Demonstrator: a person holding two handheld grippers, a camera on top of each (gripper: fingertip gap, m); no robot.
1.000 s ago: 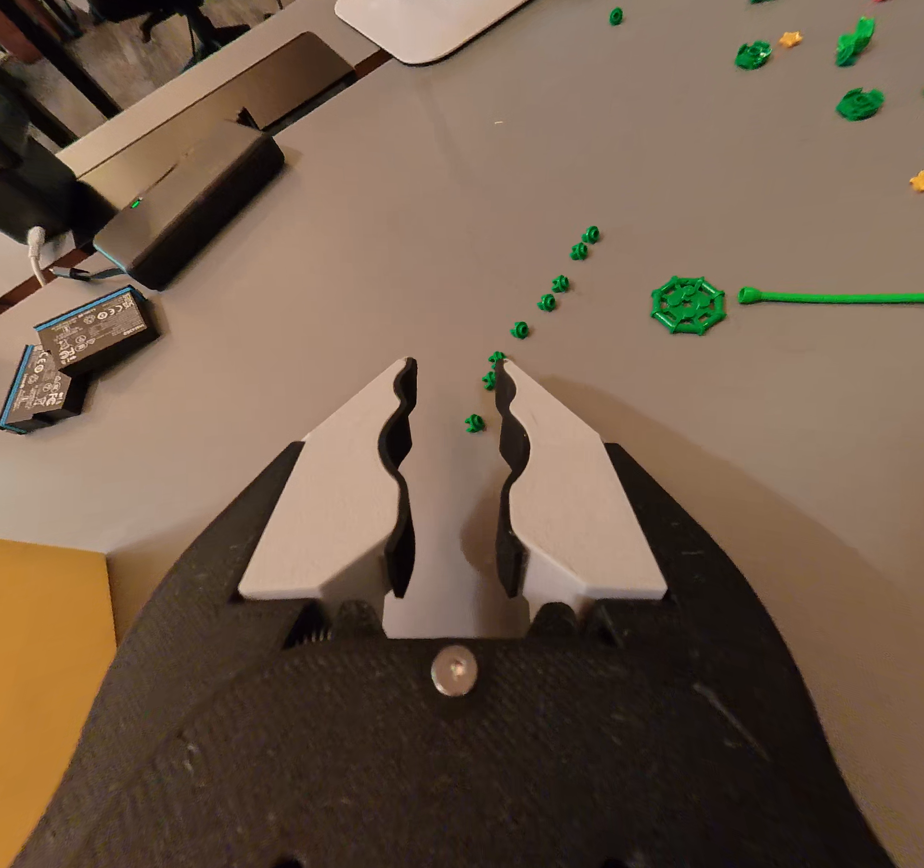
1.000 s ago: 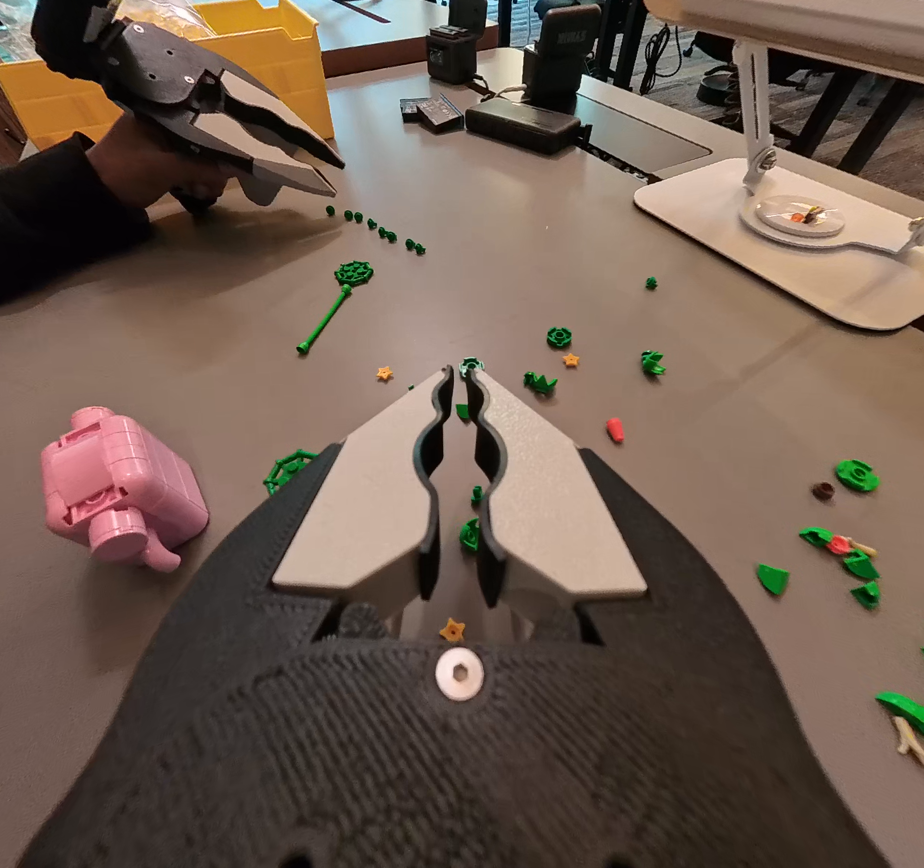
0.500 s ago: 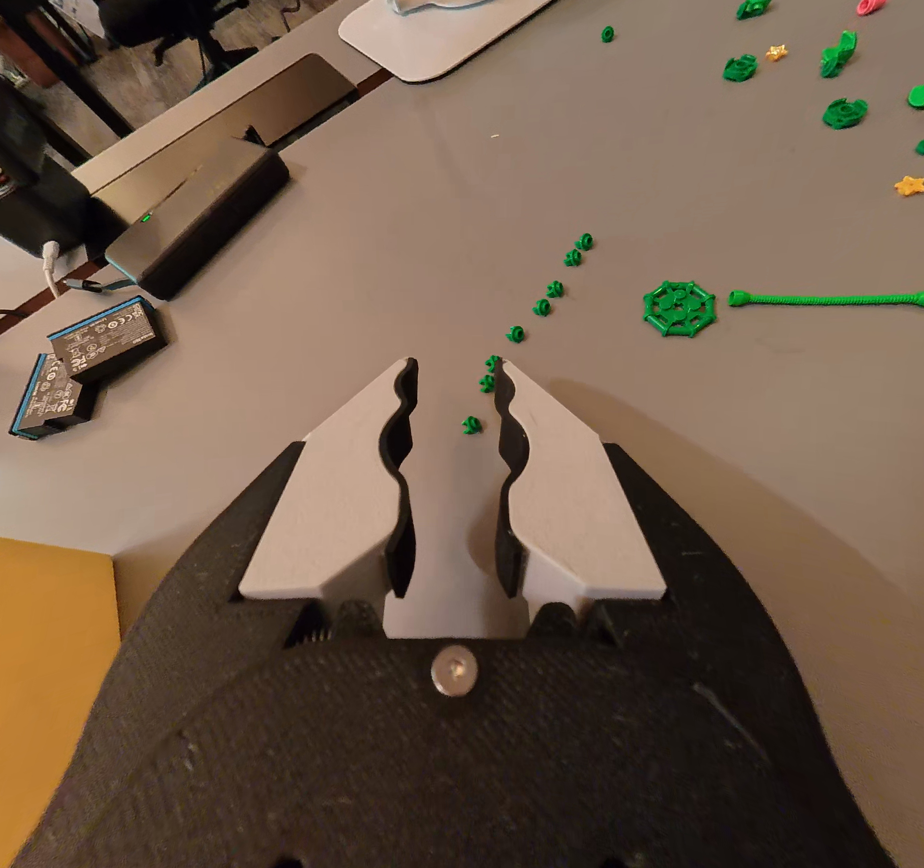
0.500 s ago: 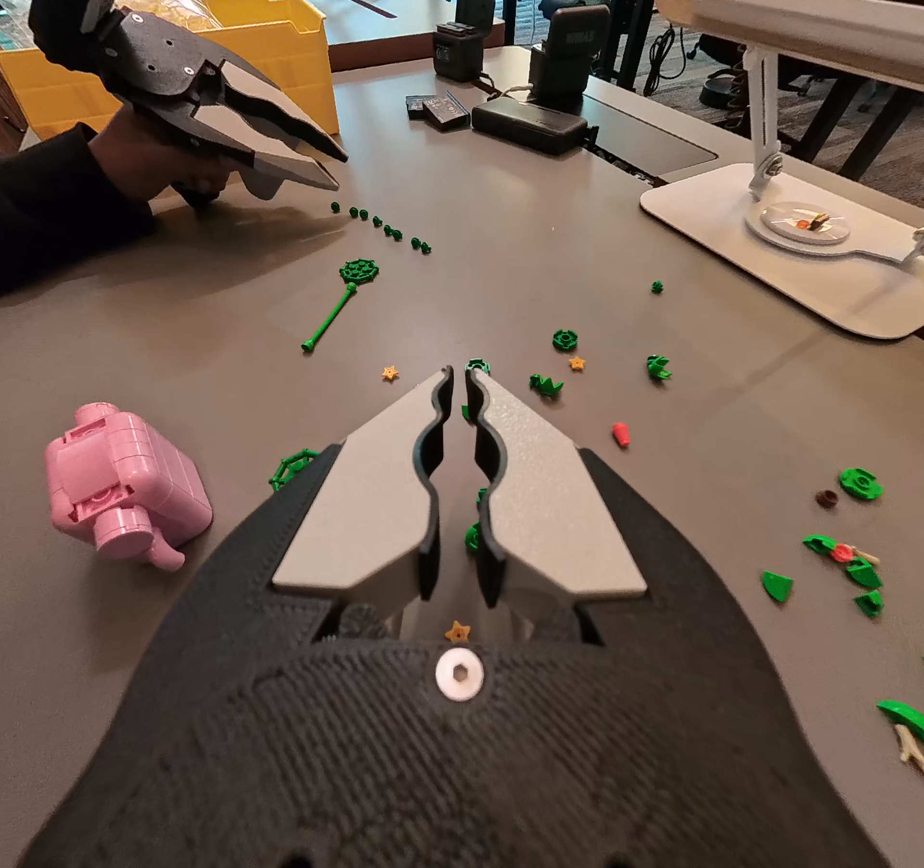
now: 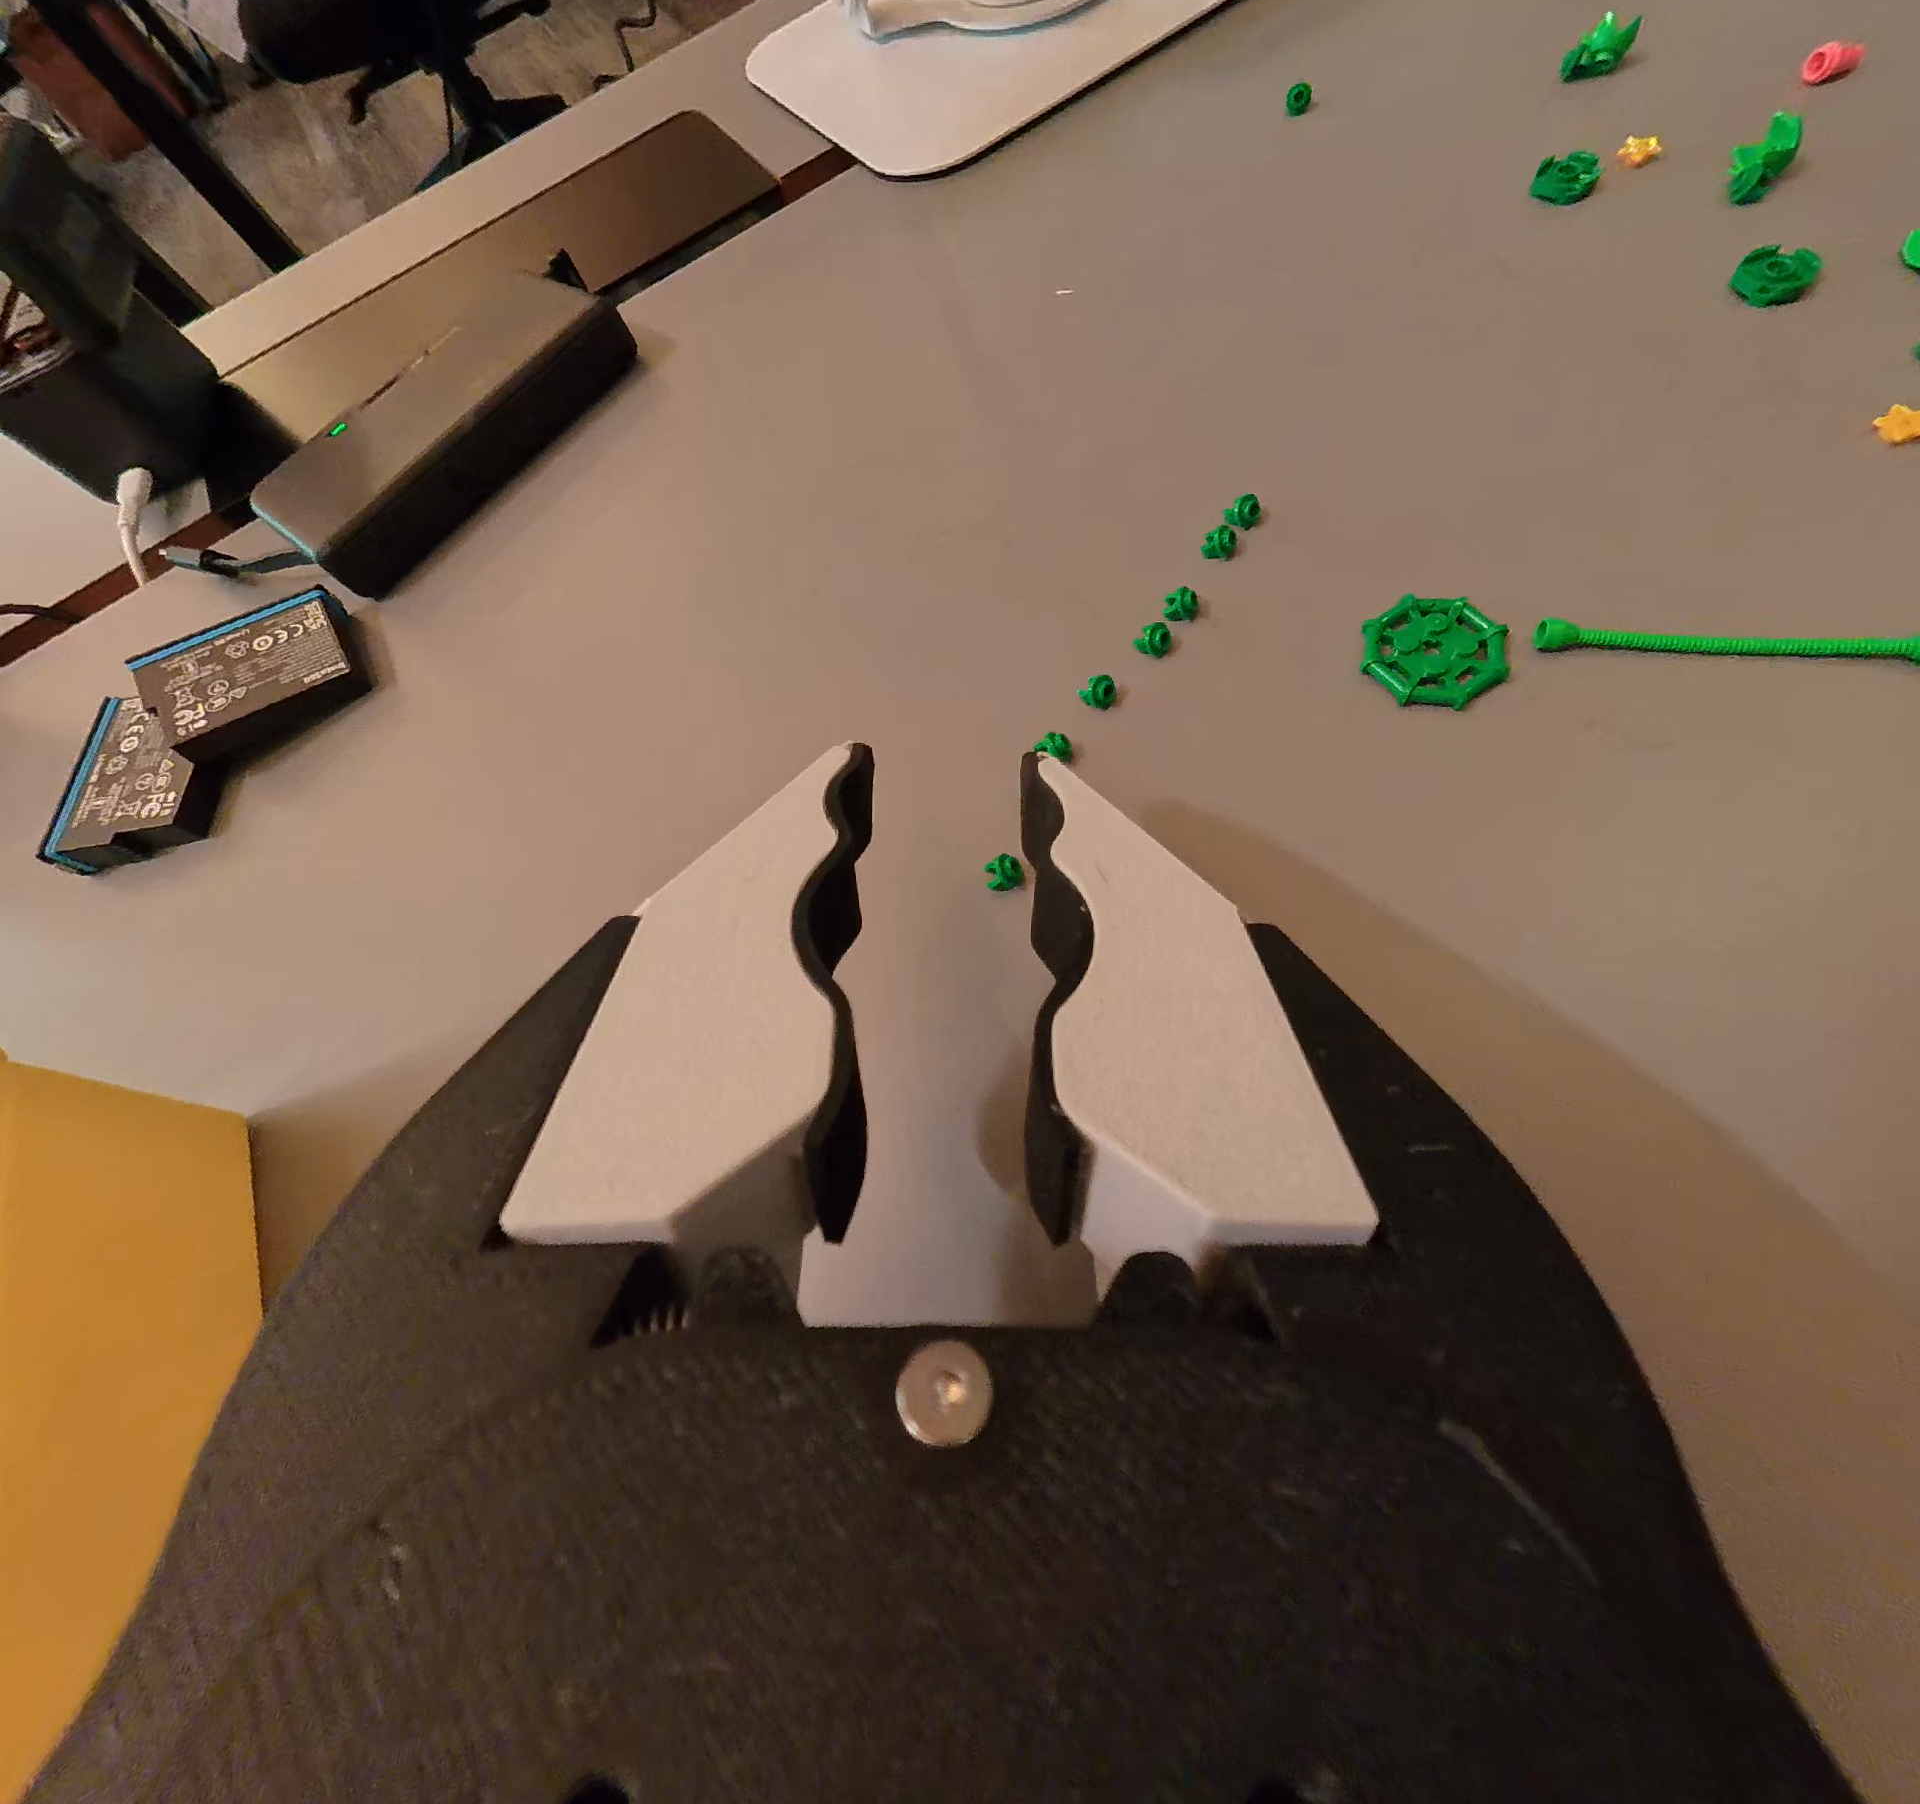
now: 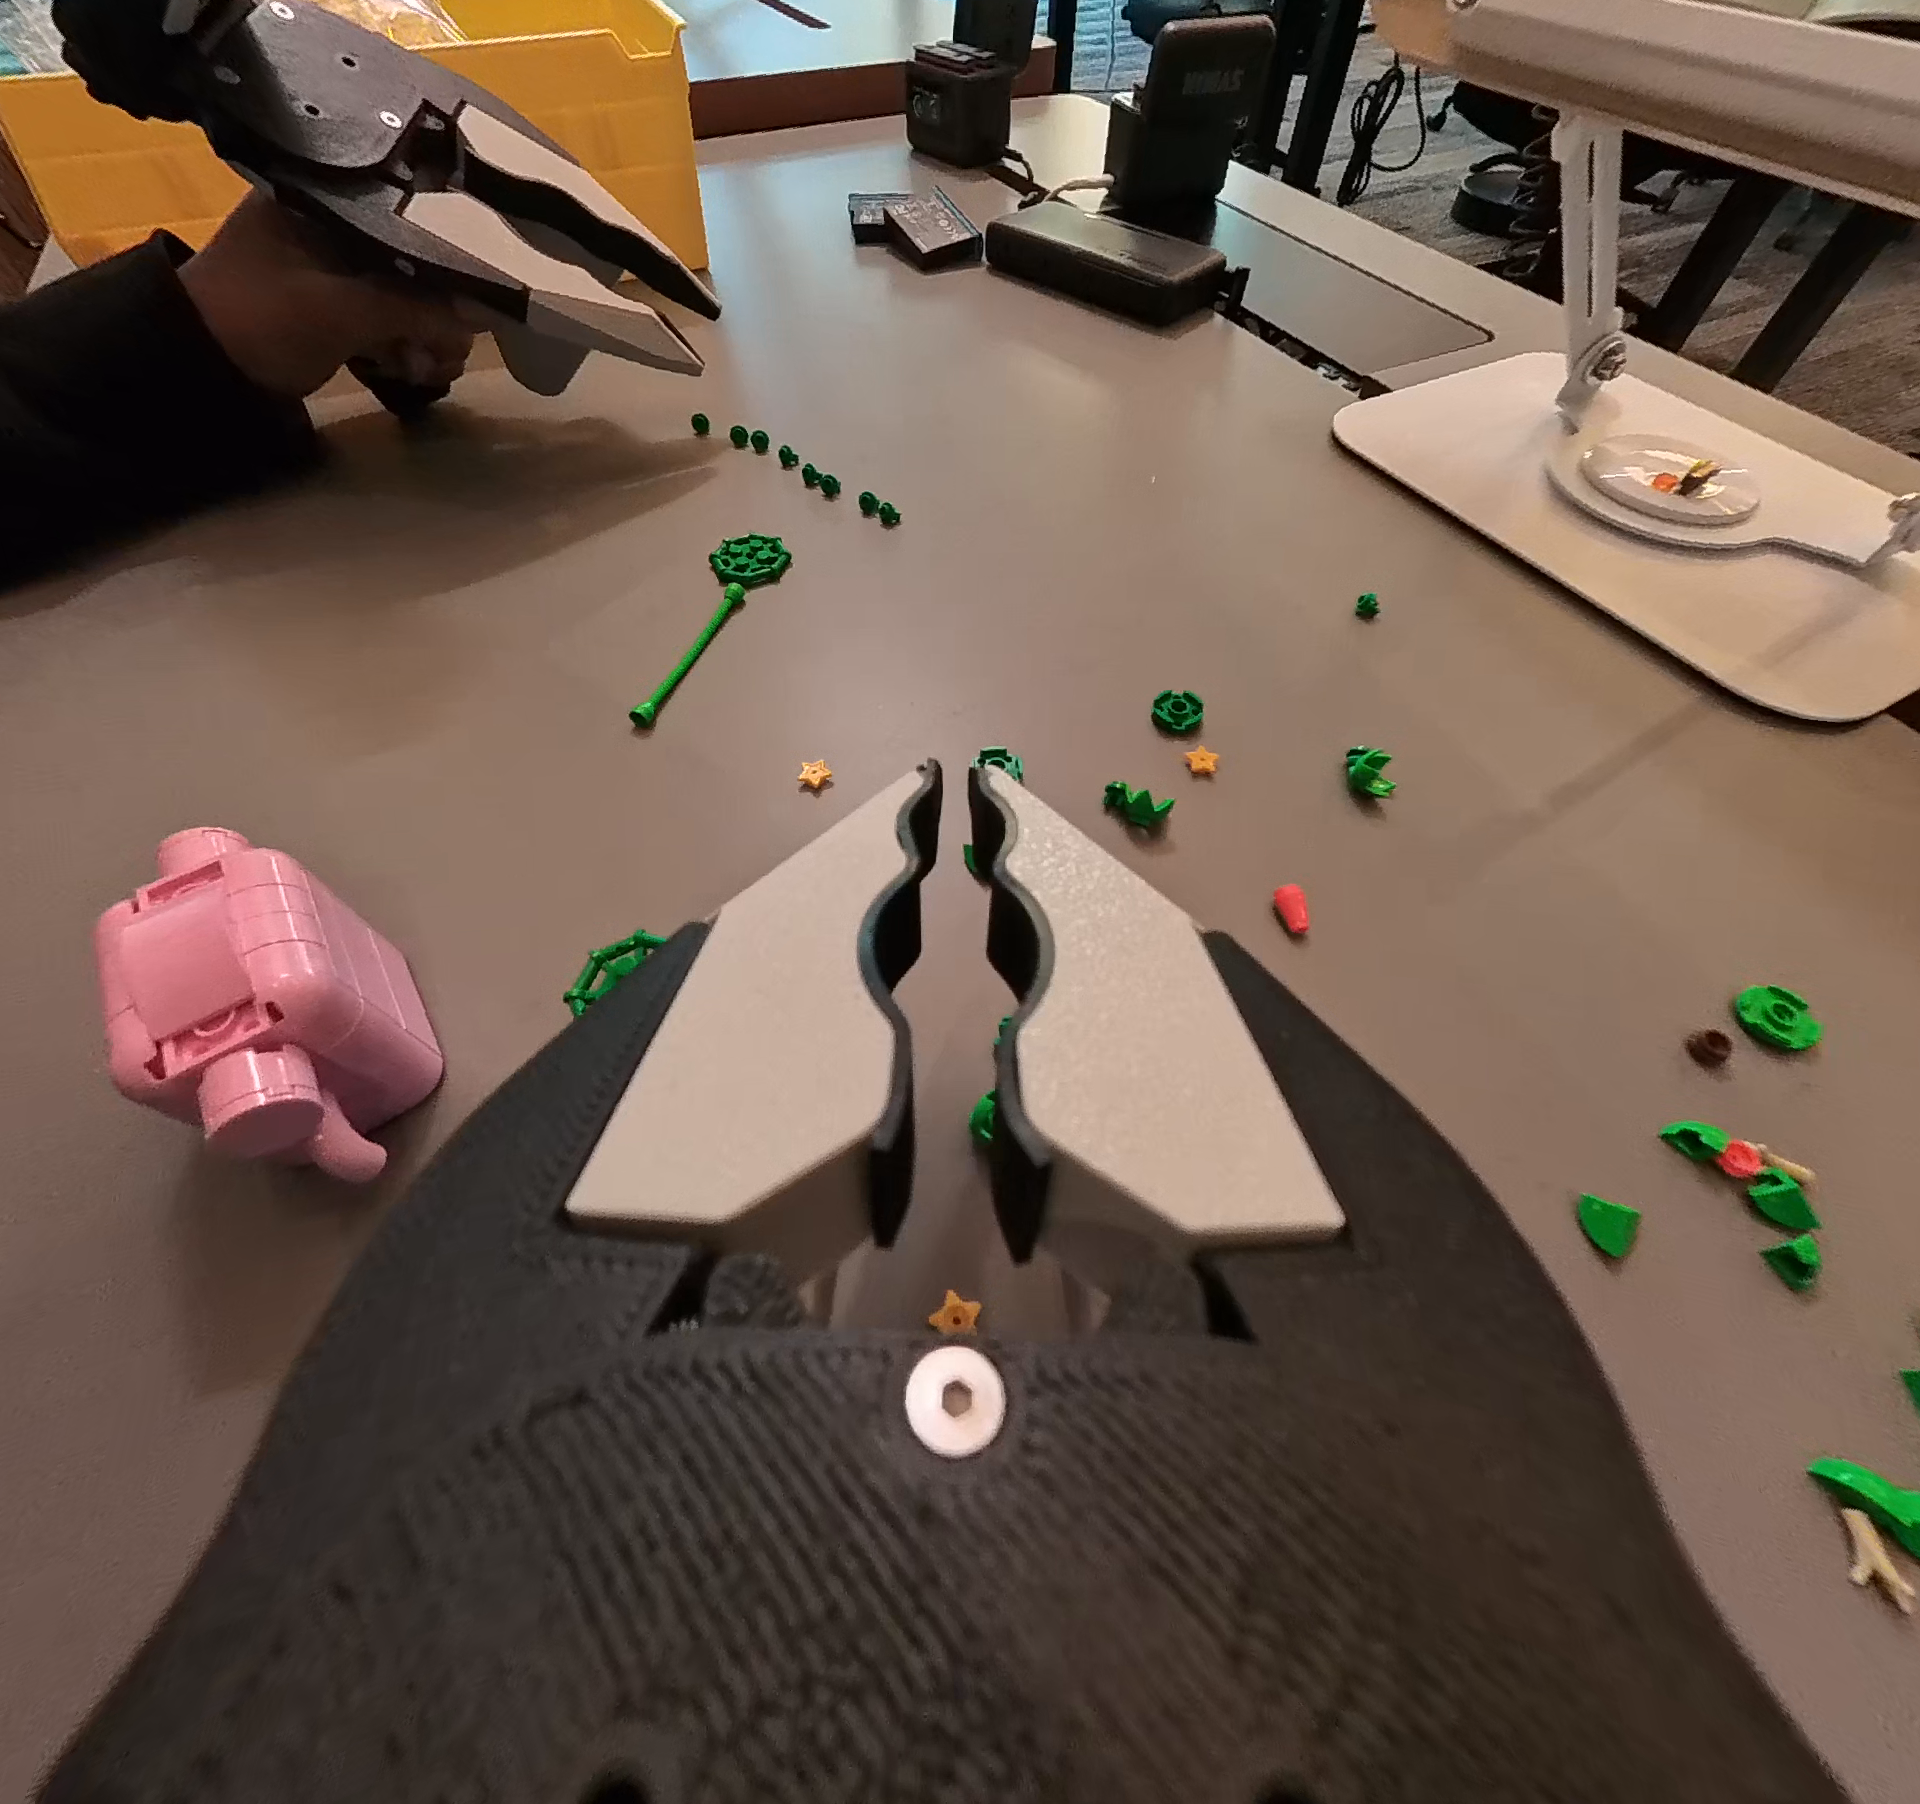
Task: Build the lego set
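Note:
My left gripper (image 5: 943,759) is open and empty, low over the grey table (image 5: 935,424). A curved row of small green studs (image 5: 1153,638) runs away from its right fingertip, and the nearest stud (image 5: 1004,871) lies just inside that finger. A green web piece (image 5: 1434,651) and a green stem (image 5: 1725,645) lie to the right. My right gripper (image 6: 954,775) has its jaws almost together with nothing between them. It hovers over scattered green pieces (image 6: 1138,804). A pink brick build (image 6: 260,1006) lies to its left. The left gripper (image 6: 681,336) also shows far left.
A white lamp base (image 6: 1621,570) stands at the right. A black box (image 5: 447,466) and two batteries (image 5: 249,668) lie at the far left edge. A yellow bin (image 6: 582,92) stands behind the left hand. Loose leaves, stars and a red piece (image 6: 1290,907) lie to the right. My right fingertips sit around 30 cm from my left ones. The green web piece (image 5: 1434,651) lies some 9 cm from my left tips, 20 cm from my right tips. Look for it in the right wrist view (image 6: 747,553) too.
Both views have drifted only slightly. The left wrist view has tipped up a little, showing more of the lamp base. Neither gripper's jaws have changed.

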